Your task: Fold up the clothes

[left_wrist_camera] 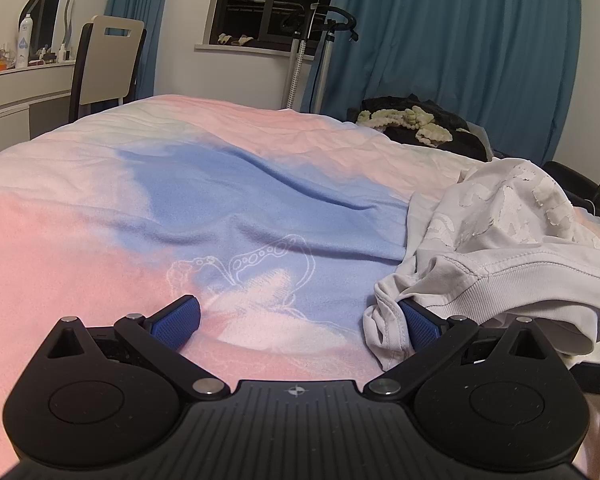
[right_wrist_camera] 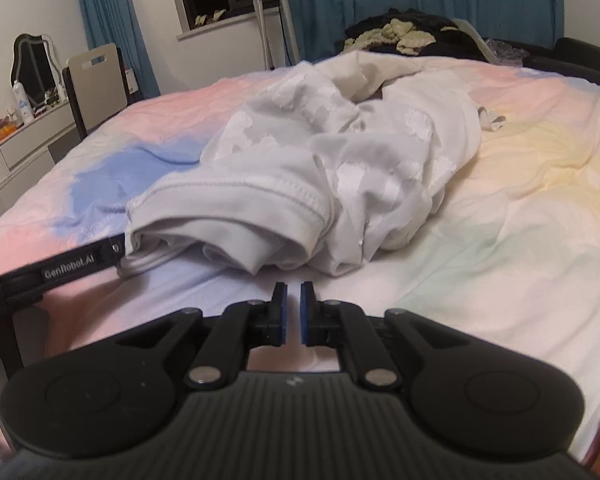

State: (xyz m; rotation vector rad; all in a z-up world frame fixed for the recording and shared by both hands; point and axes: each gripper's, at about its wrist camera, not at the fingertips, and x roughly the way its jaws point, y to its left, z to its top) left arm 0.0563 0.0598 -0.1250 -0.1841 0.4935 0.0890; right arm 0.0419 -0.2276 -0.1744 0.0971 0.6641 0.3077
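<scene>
A crumpled white garment (right_wrist_camera: 332, 160) with raised white patches lies bunched on the bed, its ribbed hem (right_wrist_camera: 236, 196) facing me. In the left wrist view the same garment (left_wrist_camera: 492, 240) sits at the right. My left gripper (left_wrist_camera: 300, 324) is open wide over the sheet, and the cloth's edge drapes over its right blue pad (left_wrist_camera: 420, 326). From the right wrist view, one left finger (right_wrist_camera: 76, 268) reaches under the hem. My right gripper (right_wrist_camera: 294, 304) is shut just short of the garment, with nothing between its pads.
The bed (left_wrist_camera: 80, 240) has a pink, blue and pale yellow cover. A dark pile with pale knobbly fabric (left_wrist_camera: 416, 124) lies at the far edge. A chair (left_wrist_camera: 108, 68), a white dresser (left_wrist_camera: 16, 92) and a metal stand (left_wrist_camera: 312, 40) are beyond the bed, before blue curtains.
</scene>
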